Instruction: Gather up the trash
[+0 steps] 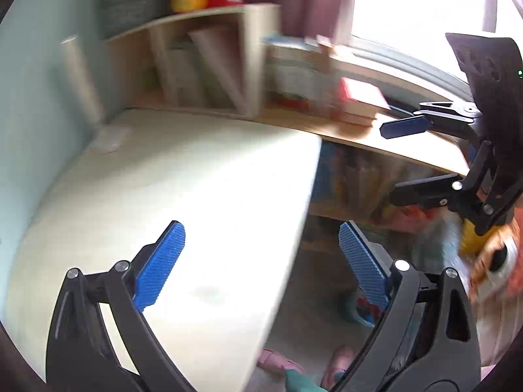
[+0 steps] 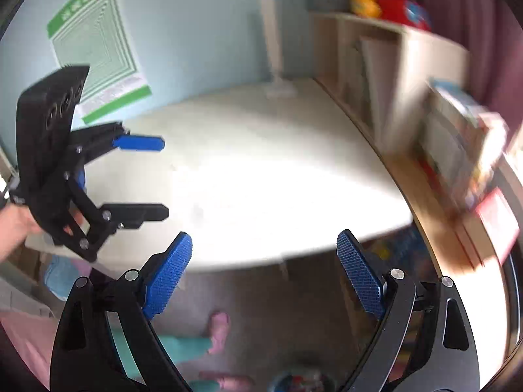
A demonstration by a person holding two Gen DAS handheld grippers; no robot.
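Two grippers show: the left gripper at 6 o'clock of its own view, the right gripper at 6 o'clock of its. One white table fills the middle. One wooden shelf unit stands at 12 o'clock; the blurred books inside cannot be counted. One green-bordered poster hangs at 10 o'clock. Two pink slippers lie at 6 o'clock.

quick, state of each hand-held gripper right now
Left hand-held gripper: open, nothing between its fingers.
Right hand-held gripper: open, nothing between its fingers.
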